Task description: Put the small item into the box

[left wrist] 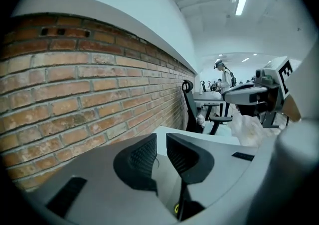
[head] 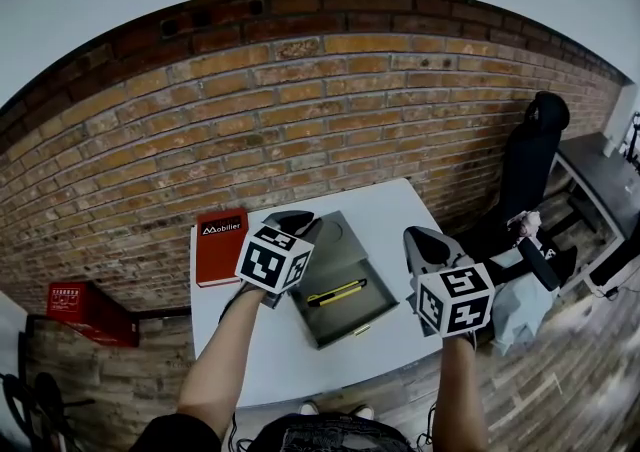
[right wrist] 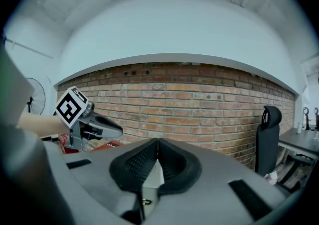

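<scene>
An open grey box [head: 385, 292] lies on the white table [head: 260, 340], and a yellow and black utility knife [head: 336, 292] rests inside it. A small yellowish item [head: 362, 329] lies on the table against the box's near edge. My left gripper [head: 290, 224] hovers over the box's far left corner; in the left gripper view its jaws [left wrist: 160, 142] stand a narrow gap apart with nothing between them. To the right of the box, my right gripper [head: 428, 240] hangs above the table's edge, its jaws [right wrist: 157, 144] touching and empty.
A red book [head: 220, 245] lies at the table's far left. A brick wall [head: 300, 110] runs behind the table. A black office chair [head: 530, 160] and a white bag [head: 520, 305] stand to the right, and a red crate [head: 85, 312] sits on the floor at the left.
</scene>
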Motion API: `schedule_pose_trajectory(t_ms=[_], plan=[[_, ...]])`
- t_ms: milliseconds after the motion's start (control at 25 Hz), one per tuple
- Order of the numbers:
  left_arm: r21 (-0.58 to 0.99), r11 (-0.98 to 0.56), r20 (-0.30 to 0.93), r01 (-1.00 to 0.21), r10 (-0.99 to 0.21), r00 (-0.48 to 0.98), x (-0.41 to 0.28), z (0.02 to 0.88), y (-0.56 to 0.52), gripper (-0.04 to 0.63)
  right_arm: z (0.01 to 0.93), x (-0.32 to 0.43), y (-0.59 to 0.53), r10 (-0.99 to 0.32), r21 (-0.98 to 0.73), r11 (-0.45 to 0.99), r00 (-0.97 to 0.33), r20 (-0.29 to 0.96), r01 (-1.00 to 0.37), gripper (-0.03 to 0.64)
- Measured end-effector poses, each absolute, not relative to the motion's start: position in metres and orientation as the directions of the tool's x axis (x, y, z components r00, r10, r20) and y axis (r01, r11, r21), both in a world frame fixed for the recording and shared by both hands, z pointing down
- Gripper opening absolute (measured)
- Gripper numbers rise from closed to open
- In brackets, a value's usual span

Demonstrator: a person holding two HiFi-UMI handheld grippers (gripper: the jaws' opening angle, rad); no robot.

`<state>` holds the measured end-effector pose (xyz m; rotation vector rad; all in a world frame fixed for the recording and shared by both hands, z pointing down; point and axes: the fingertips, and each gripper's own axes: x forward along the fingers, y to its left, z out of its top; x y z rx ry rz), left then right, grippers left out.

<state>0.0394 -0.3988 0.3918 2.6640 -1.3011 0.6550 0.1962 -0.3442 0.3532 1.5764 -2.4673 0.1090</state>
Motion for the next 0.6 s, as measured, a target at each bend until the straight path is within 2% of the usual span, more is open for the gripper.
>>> schedule_pose_trajectory(t_ms=[280,600], plan=[[-0.065,-0.57,0.329,-0.819,-0.787,0.522,0.015,0.363,-0.39,0.075,0.341,0.199,-0.342,-0.895,0.038,0.417,-0.404,0.188,-0.908,0.02],[-0.066,-0.486,0.302,-0.872,-0.842,0.446,-0.01,0.36,-0.372,0.044,0.332,0.201,-0.338,-0.899,0.027,0.415,-0.406,0.163,-0.909,0.02]])
